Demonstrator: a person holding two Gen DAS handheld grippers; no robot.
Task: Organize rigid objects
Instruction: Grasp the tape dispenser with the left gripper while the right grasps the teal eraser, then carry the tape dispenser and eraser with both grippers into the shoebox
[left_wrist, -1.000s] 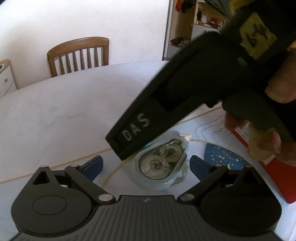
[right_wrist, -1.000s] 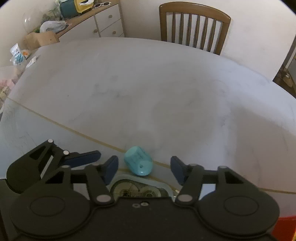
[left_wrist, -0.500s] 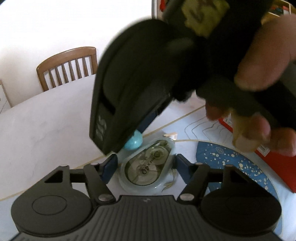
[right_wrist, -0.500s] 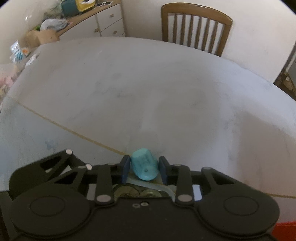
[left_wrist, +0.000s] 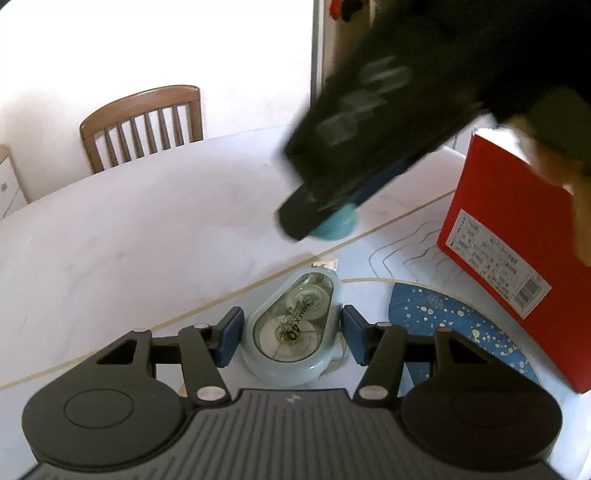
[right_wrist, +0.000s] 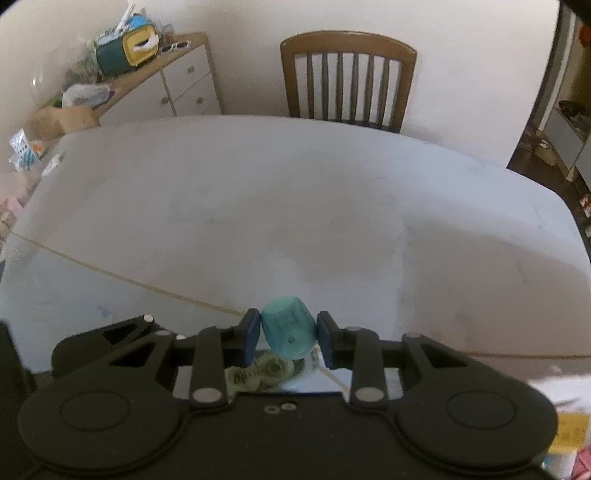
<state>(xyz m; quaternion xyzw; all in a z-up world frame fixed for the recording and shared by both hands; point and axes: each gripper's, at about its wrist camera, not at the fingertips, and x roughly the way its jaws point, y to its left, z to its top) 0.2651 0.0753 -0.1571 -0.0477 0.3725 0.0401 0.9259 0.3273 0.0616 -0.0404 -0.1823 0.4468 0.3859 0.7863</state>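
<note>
A clear correction-tape dispenser (left_wrist: 288, 343) lies flat on the table mat between the blue pads of my left gripper (left_wrist: 291, 321). The left jaws are closing, and a thin gap shows on each side of the dispenser. My right gripper (right_wrist: 288, 332) is shut on a small teal cap (right_wrist: 286, 326), held clear of the table. In the left wrist view the right gripper (left_wrist: 332, 218) appears blurred at the upper right, with the teal cap (left_wrist: 338, 225) at its tip. Part of the dispenser (right_wrist: 258, 373) shows below the cap in the right wrist view.
A red cardboard box (left_wrist: 517, 251) stands on the mat to the right of the dispenser. A blue speckled patch (left_wrist: 461, 325) is printed on the mat. The white table (right_wrist: 295, 221) stretches back to a wooden chair (right_wrist: 347, 74). A cluttered dresser (right_wrist: 177, 85) stands at the back left.
My right gripper closed on the teal cap and lifted it off the table, away from the dispenser. The left jaws narrowed around the dispenser, which stayed in place.
</note>
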